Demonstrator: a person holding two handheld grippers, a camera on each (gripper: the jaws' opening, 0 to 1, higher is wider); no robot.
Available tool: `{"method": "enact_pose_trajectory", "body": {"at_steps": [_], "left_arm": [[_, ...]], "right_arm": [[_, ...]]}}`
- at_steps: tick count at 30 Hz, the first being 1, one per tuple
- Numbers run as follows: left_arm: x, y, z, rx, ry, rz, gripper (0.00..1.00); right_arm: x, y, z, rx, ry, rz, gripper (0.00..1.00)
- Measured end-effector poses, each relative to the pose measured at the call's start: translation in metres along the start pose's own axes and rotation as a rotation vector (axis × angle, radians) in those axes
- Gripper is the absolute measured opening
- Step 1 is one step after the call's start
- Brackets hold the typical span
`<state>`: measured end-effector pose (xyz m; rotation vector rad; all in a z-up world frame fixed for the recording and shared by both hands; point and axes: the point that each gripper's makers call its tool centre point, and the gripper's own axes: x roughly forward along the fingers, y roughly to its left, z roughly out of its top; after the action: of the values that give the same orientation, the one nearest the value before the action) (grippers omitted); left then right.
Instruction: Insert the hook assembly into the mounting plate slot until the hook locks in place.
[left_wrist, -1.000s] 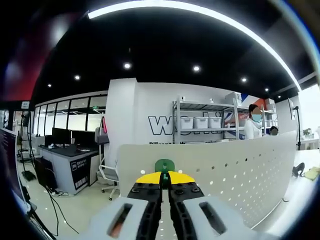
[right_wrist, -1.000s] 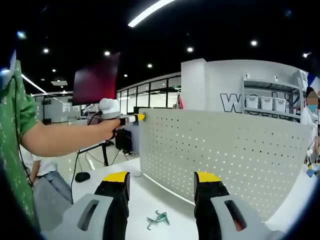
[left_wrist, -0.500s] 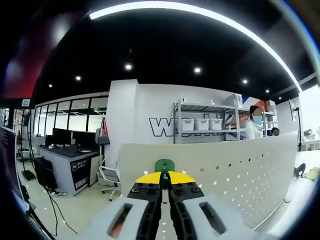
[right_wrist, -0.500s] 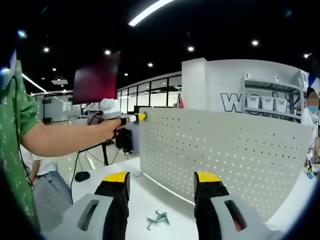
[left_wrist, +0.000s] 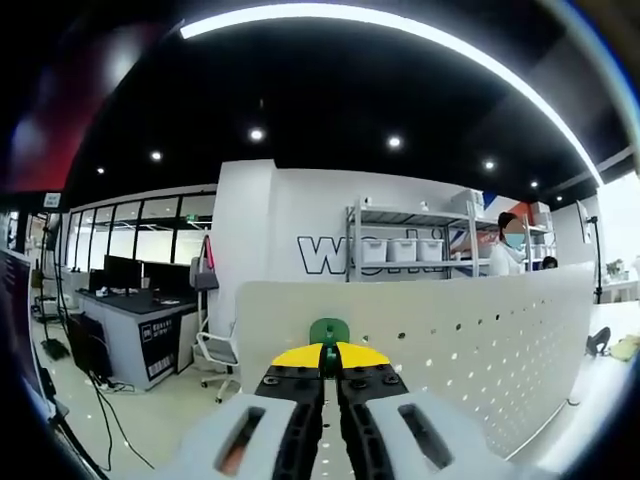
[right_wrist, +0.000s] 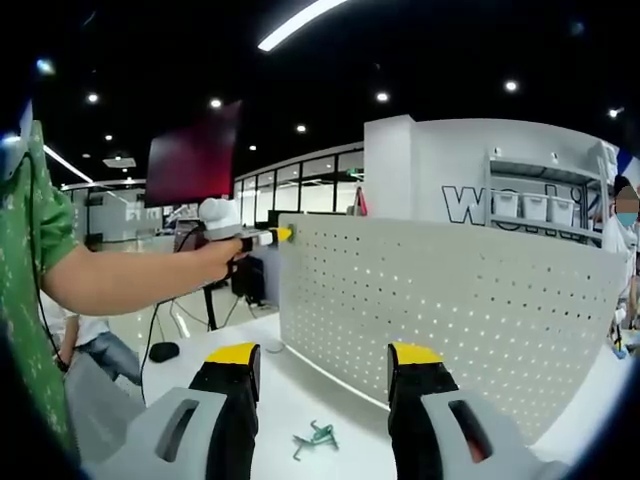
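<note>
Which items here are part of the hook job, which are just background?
Job:
- green hook, clamped in the left hand-held gripper
- perforated mounting plate
- spare hook on the table, before the open right hand-held gripper

Background:
- storage shelves
- office desk
- rolling chair

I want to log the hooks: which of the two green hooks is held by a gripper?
The green hook clamped between the left gripper jaws at the white perforated panel's top edge; the other green hook lies loose on the white table.
</note>
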<state>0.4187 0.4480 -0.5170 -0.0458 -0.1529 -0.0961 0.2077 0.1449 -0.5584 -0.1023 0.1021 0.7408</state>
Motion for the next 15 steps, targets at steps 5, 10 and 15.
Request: {"method": "enact_pose_trajectory", "body": {"at_steps": [5,10,15], "left_arm": [[-0.0007,0.0007,-0.0042,-0.007,0.003,0.004,0.03],[-0.0002,0.0007,-0.0028,-0.005,-0.005,0.004,0.03],[0.0003,0.0011,-0.002,-0.006,-0.01,0.005,0.03]], "right_arm": [[-0.0009,-0.0003,0.0008,0.004,-0.002,-0.001,0.52],[-0.0008,-0.0012,0.0002,0.005,0.0,-0.003,0.52],[0.0,-0.0001,0.0009,0.001,0.002,-0.001,0.52]]}}
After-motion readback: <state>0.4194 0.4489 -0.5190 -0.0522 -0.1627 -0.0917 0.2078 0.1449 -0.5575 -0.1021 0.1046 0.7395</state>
